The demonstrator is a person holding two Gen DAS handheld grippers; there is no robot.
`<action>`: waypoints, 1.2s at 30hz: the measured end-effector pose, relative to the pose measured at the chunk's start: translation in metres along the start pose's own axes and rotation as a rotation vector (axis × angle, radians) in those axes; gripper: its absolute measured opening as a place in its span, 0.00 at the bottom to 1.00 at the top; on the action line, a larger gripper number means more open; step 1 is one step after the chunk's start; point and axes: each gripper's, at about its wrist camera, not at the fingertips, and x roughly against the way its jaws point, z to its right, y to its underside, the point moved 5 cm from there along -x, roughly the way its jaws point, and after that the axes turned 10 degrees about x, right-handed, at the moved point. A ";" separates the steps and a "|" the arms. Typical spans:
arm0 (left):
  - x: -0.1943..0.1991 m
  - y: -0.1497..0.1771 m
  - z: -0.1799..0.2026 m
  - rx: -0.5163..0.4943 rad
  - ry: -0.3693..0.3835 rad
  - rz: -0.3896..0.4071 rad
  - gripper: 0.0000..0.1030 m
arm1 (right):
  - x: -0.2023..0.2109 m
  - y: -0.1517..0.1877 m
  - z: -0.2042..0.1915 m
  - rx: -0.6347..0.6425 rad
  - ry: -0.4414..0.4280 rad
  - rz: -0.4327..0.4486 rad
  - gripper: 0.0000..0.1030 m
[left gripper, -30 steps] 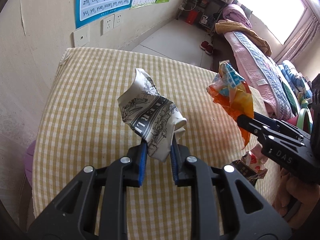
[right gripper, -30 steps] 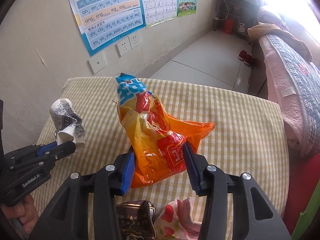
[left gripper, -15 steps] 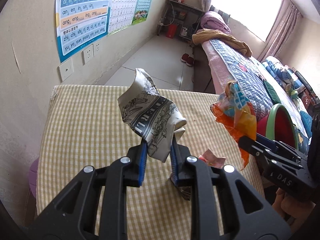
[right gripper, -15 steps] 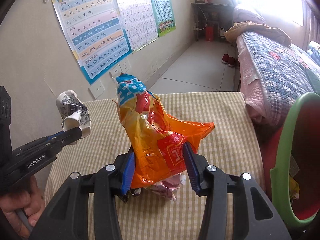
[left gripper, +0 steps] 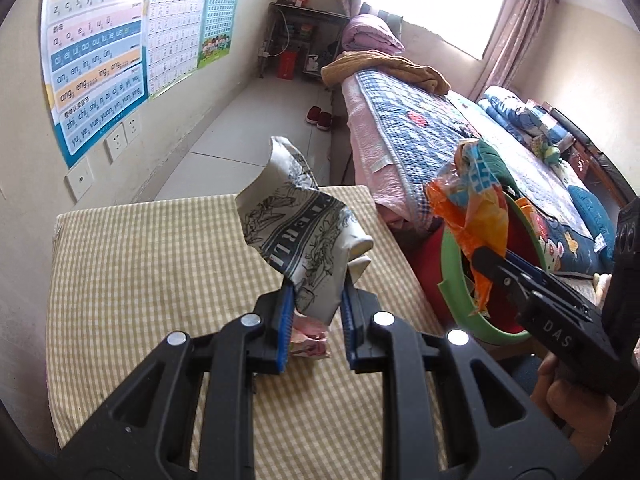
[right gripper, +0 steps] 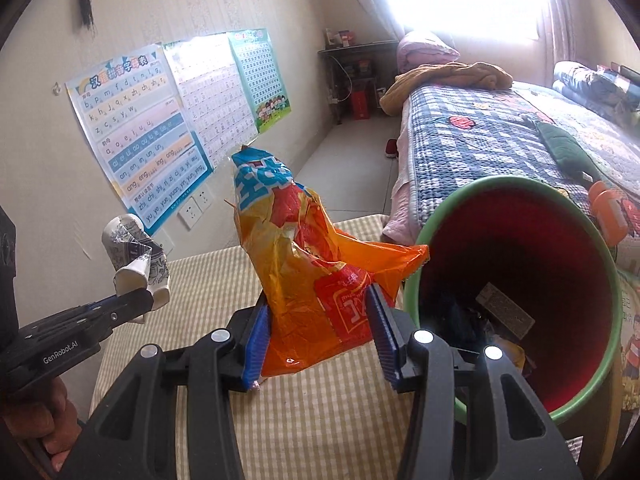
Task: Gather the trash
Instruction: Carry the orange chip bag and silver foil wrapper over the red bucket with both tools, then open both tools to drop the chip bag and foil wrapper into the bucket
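Note:
My left gripper (left gripper: 316,320) is shut on a crumpled black-and-white paper cup (left gripper: 304,240) and holds it above the checked table (left gripper: 140,264). My right gripper (right gripper: 318,328) is shut on an orange and blue snack bag (right gripper: 308,280), held up beside the green-rimmed red bin (right gripper: 520,292). The bin also shows in the left wrist view (left gripper: 452,280), right of the table, with the snack bag (left gripper: 476,208) over its rim. The cup shows at the left of the right wrist view (right gripper: 136,260). A pink wrapper (left gripper: 310,342) lies on the table under the left gripper.
Trash lies inside the bin (right gripper: 500,312). A bed with a blue patterned quilt (left gripper: 420,120) runs along the right. Posters (left gripper: 96,52) and wall sockets (left gripper: 120,140) are on the left wall. Red slippers (left gripper: 318,118) lie on the tiled floor.
Both grippers have risen and swung right with their trash. The bin has come into view and the snack bag is now next to its rim. The dark wrapper on the table is out of sight.

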 end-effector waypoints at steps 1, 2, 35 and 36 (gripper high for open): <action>0.000 -0.001 0.010 -0.019 0.007 0.000 0.19 | 0.005 -0.001 0.008 -0.012 0.011 0.011 0.44; -0.001 -0.002 0.019 -0.034 0.016 -0.001 0.19 | 0.008 -0.002 0.014 -0.024 0.019 0.019 0.44; -0.110 0.027 0.186 -0.260 0.223 -0.186 0.26 | 0.028 0.044 0.171 -0.428 0.159 0.052 0.47; -0.112 0.028 0.187 -0.257 0.224 -0.186 0.33 | 0.028 0.044 0.173 -0.434 0.164 0.053 0.48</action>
